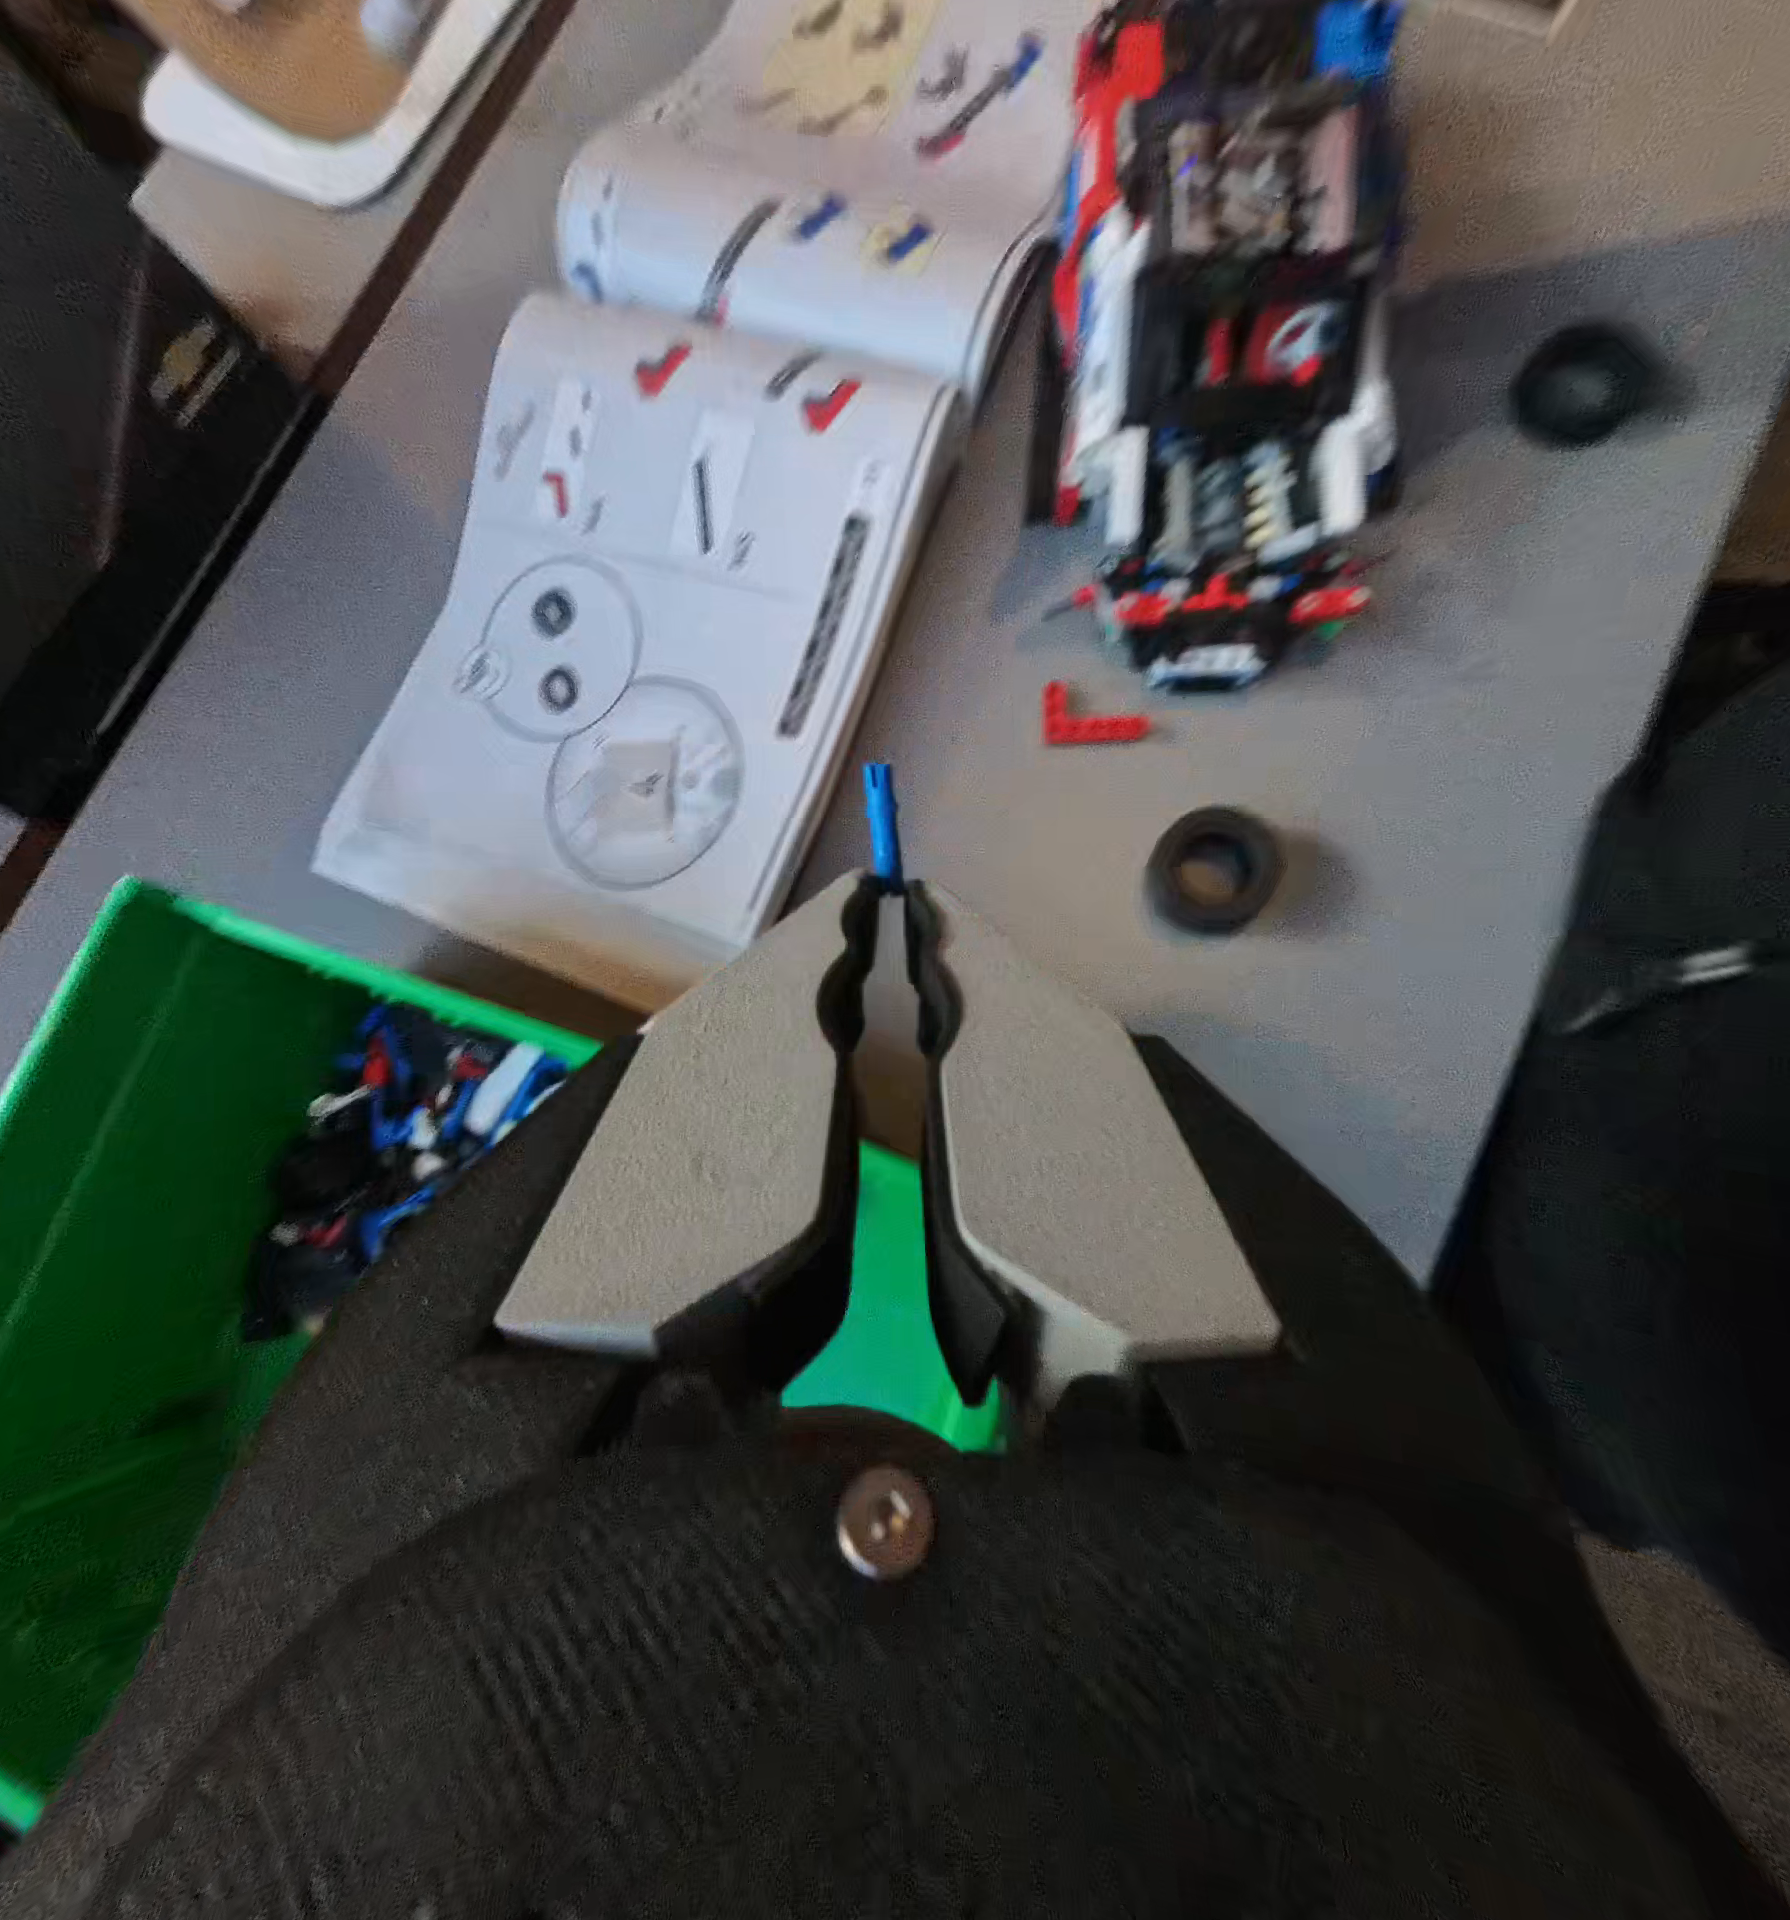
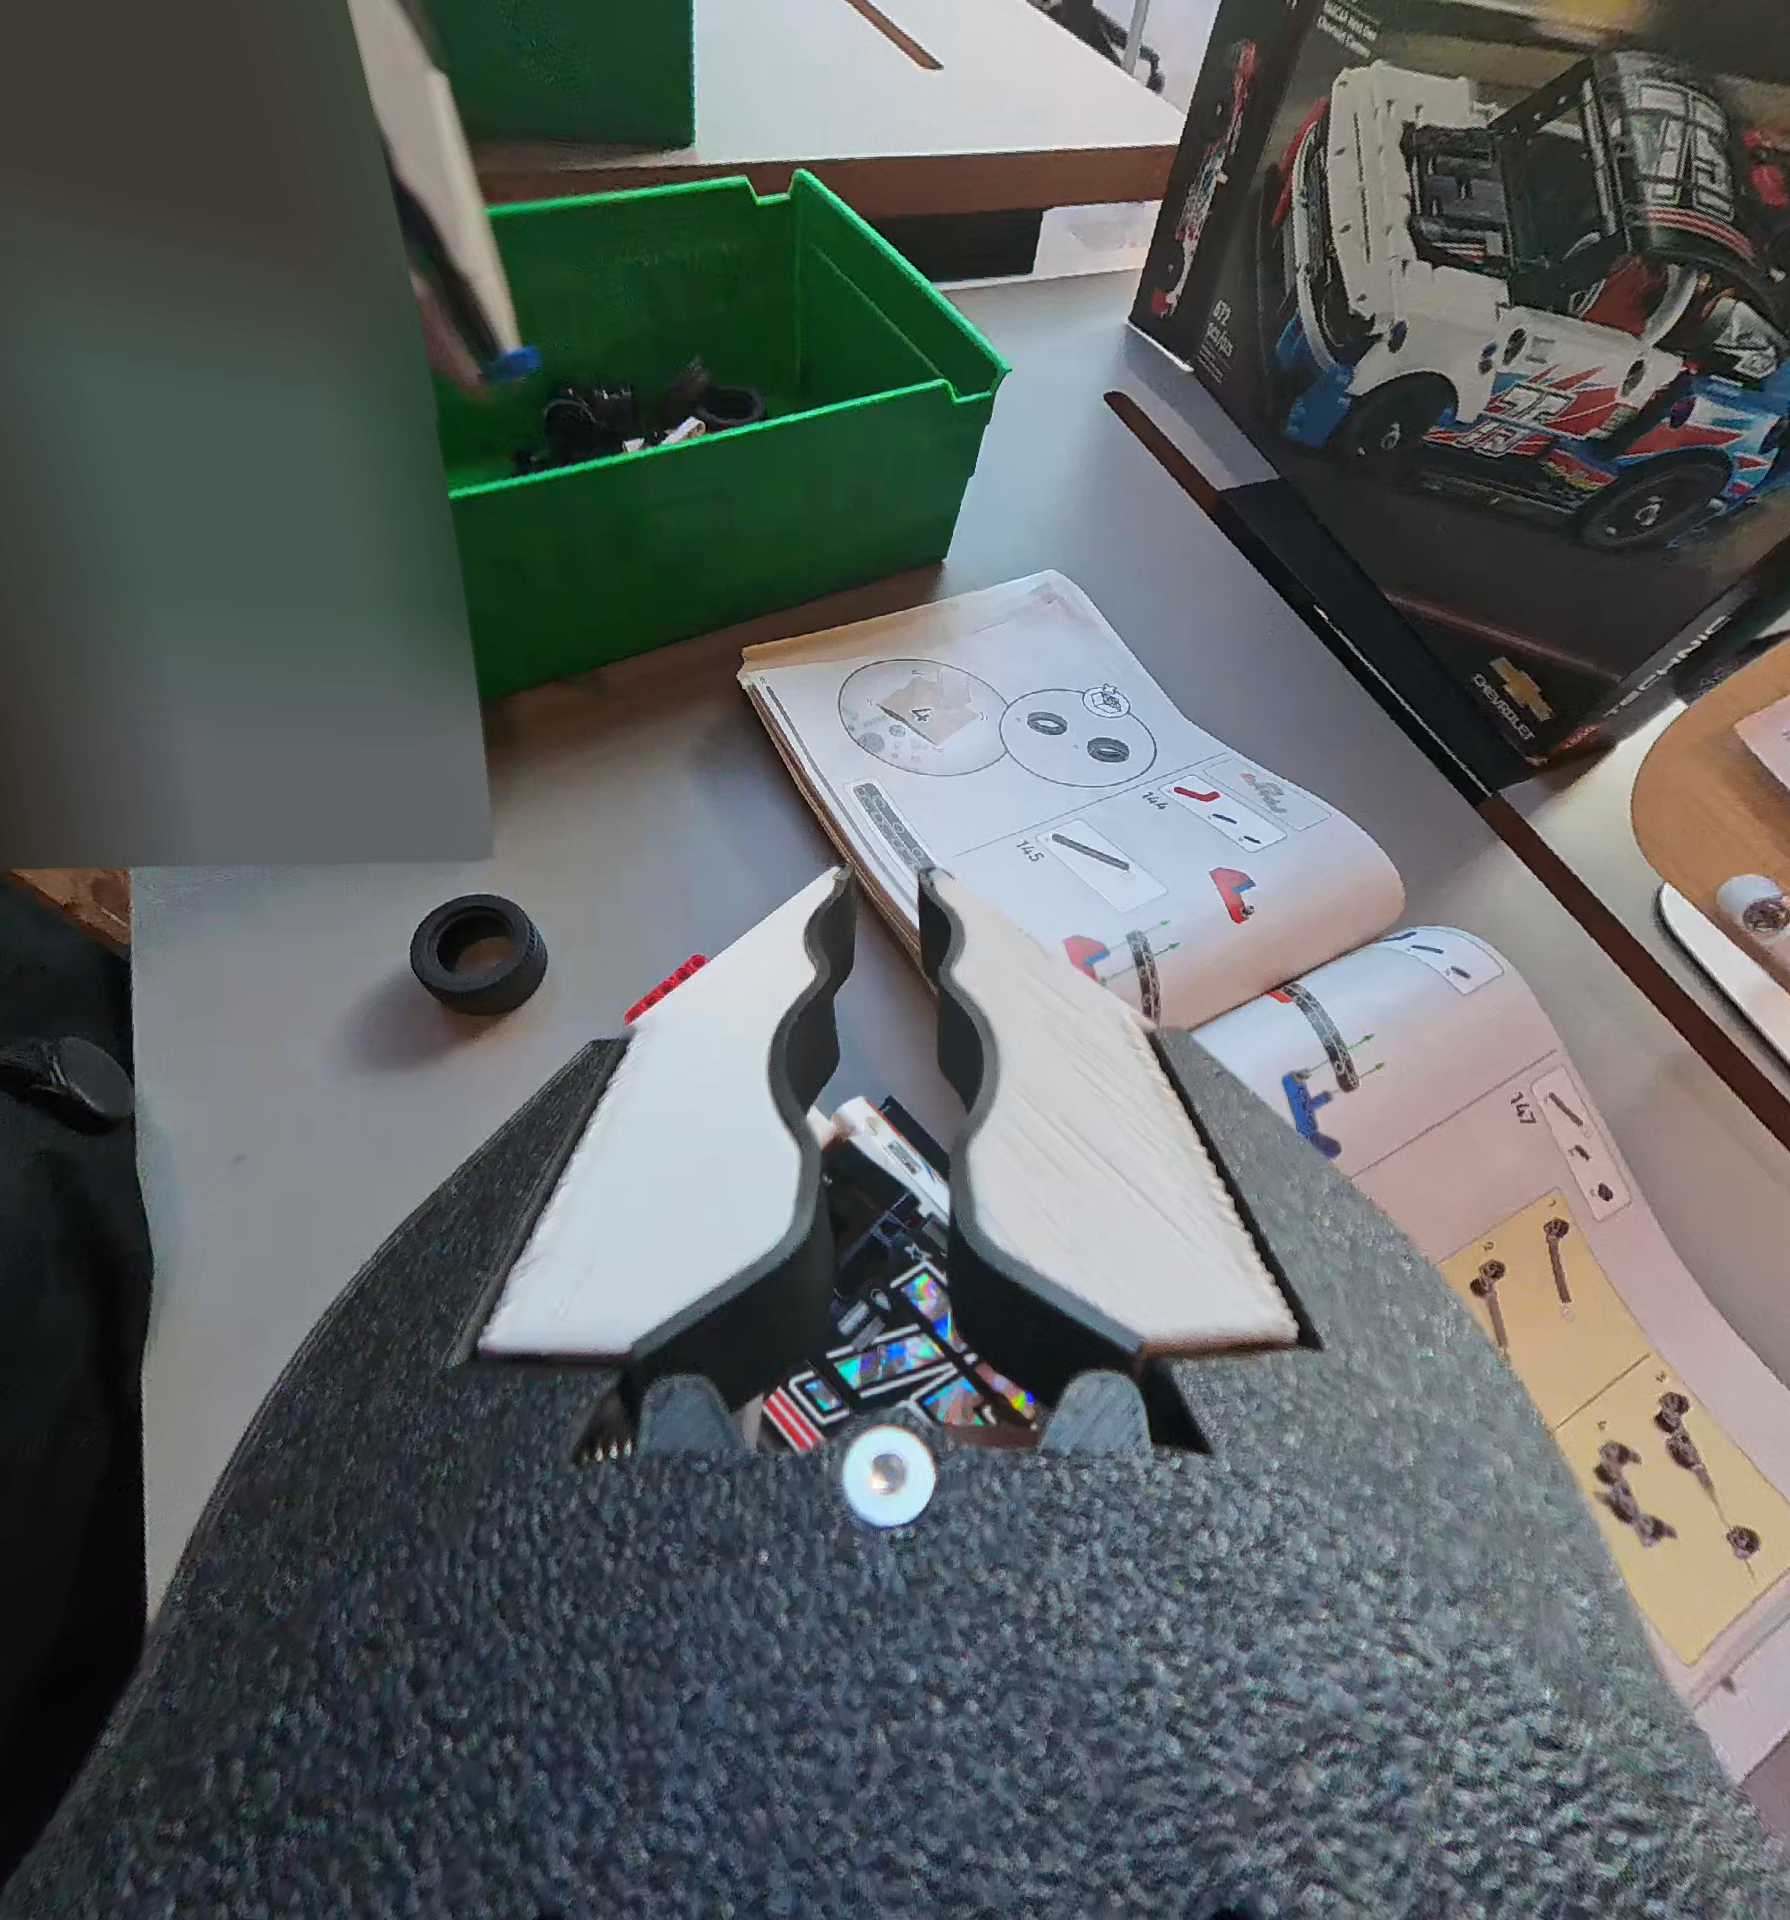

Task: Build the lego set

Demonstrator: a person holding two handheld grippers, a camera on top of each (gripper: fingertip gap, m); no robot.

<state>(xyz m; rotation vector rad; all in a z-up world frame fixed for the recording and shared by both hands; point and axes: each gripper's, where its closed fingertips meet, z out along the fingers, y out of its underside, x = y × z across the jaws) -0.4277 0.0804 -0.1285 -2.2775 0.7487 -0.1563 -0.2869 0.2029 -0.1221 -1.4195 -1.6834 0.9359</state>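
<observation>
The left gripper (image 1: pixel 886 883) pinches a small blue plastic connector pin (image 1: pixel 880 821) by one end, above the green plastic parts bin (image 1: pixel 143 1091) at the grey tabletop's (image 1: pixel 1390 935) near edge. The right gripper (image 2: pixel 886 894), fingers spread and empty, hovers over the partly built red, white and black car model (image 1: pixel 1223 416). Best to steady the model first, then line the pin squarely with its hole before pressing.

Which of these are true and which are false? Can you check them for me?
1. The left gripper pinches a blue pin. True.
2. The right gripper holds a tyre. False: its jaws are apart and empty; a black tyre lies on the table.
3. The instruction booklet lies open. True.
4. The green bin is empty. False: loose pieces lie inside.
5. A red L-shaped piece lies near the car model. True.
</observation>
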